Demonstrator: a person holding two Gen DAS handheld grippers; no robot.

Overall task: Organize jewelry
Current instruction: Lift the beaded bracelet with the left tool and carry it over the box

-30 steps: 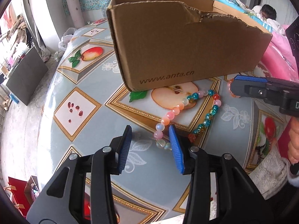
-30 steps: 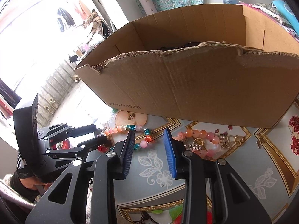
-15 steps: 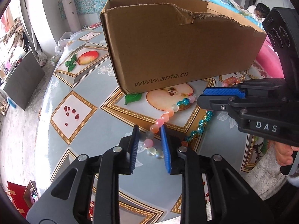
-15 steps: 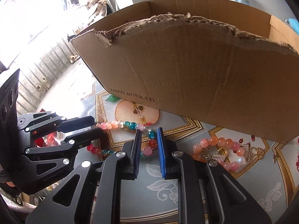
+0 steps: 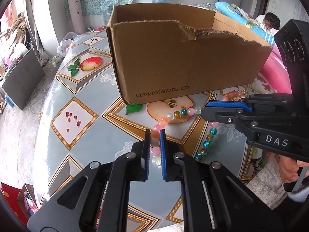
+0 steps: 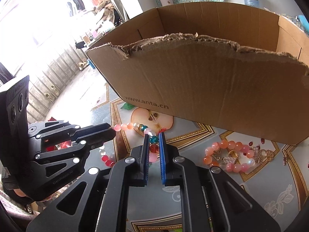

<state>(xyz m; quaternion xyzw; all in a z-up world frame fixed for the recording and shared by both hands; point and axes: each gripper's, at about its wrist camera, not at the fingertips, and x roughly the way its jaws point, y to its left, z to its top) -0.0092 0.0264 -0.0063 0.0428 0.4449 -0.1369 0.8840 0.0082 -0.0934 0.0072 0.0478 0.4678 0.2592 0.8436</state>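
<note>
I have the left gripper (image 5: pixel 155 135) on the pink and milky end of the bead necklace (image 5: pixel 174 115), and the right gripper (image 6: pixel 154 138) on its teal and red stretch. Both pairs of jaws are narrowing onto the beads: the blue pads sit hard against a bead on each side, with only the bead's width left between them. The necklace lies on the surface (image 5: pixel 81 94), on the fruit-print cloth just in front of the cardboard box (image 5: pixel 173 61), its loop strung between my two grips.

To do this step well, I want each grip to settle on the round middle of a bead rather than on the thread between two beads, since a round glassy bead will likely squirt out of flat pads if I catch it off-centre. I finish the squeeze gently and evenly on both sides, then raise both hands together so the strand hangs slack between them and the thread takes no sharp pull. The near wall of the box is torn and uneven, so I plan to clear its highest part before lowering in.

A second piece, the pink bracelet with gold charms (image 6: pixel 229 155), waits on the surface to the right, well apart from my grips.
</note>
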